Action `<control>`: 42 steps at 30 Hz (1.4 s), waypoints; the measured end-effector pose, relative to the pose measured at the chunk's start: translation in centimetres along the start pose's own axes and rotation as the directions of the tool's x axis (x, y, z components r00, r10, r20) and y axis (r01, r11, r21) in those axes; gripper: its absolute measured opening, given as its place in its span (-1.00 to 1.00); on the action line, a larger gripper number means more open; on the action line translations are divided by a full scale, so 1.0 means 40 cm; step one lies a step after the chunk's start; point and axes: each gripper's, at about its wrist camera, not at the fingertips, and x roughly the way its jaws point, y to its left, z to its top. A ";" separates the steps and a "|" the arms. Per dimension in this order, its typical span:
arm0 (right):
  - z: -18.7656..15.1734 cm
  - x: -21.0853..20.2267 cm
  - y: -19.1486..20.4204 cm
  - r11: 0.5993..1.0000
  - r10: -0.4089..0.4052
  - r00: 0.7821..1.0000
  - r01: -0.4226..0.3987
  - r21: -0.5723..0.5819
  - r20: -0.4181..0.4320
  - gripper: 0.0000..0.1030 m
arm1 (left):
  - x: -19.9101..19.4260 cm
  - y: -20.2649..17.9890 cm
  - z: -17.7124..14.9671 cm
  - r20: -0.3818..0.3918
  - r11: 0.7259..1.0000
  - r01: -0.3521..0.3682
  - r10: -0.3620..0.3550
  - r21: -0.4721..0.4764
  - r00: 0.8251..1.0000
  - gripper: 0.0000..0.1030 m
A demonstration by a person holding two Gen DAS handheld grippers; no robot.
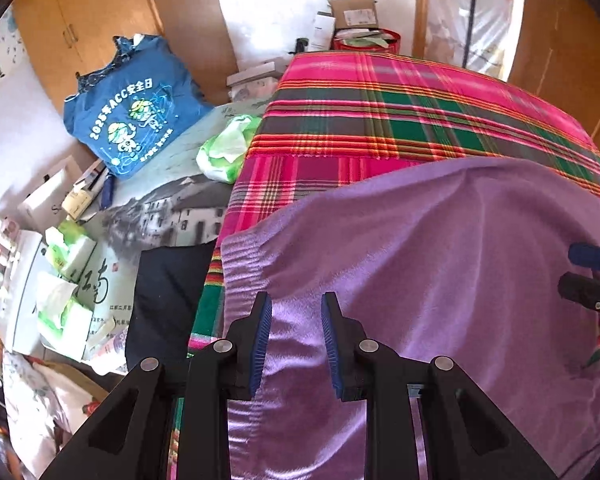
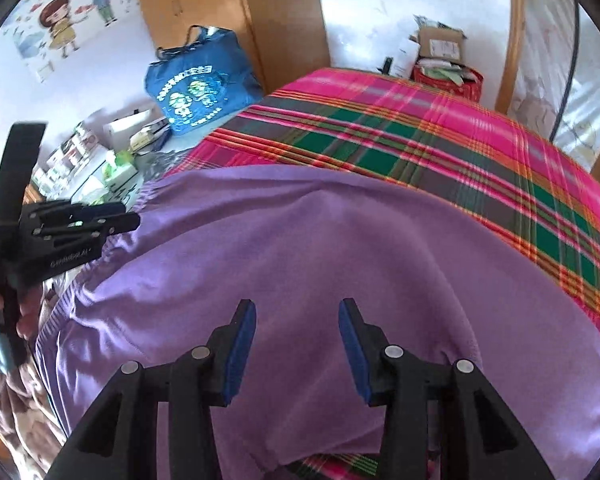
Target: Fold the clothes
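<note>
Purple garment (image 1: 440, 248) spread across plaid sheet (image 1: 400, 112), long axis left-right, filling lower frame beneath both grippers. Left gripper (image 1: 296, 340) over ribbed left edge, jaws spread, nothing pinched. Right gripper (image 2: 297, 350) likewise spread, nothing pinched, over middle.

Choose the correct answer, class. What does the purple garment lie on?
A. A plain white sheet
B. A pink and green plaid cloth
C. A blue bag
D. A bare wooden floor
B: the purple garment is spread over the pink and green plaid cloth, whose stripes show beyond its far edge in both wrist views.
</note>
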 end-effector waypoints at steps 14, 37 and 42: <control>0.005 0.075 -0.030 1.000 -0.015 0.999 0.016 0.022 -0.044 -0.15 | 0.024 -0.025 0.018 0.064 0.999 -0.020 0.018 0.031 0.998 -0.49; -0.019 0.093 0.039 0.984 -0.086 0.996 0.080 -0.158 -0.036 0.20 | 0.068 0.000 0.040 0.131 0.996 -0.080 0.074 0.043 0.989 -0.49; 0.017 0.068 -0.028 0.997 0.015 1.000 -0.016 -0.072 -0.013 -0.07 | 0.062 0.015 0.076 0.171 0.994 -0.088 0.076 0.068 0.982 -0.49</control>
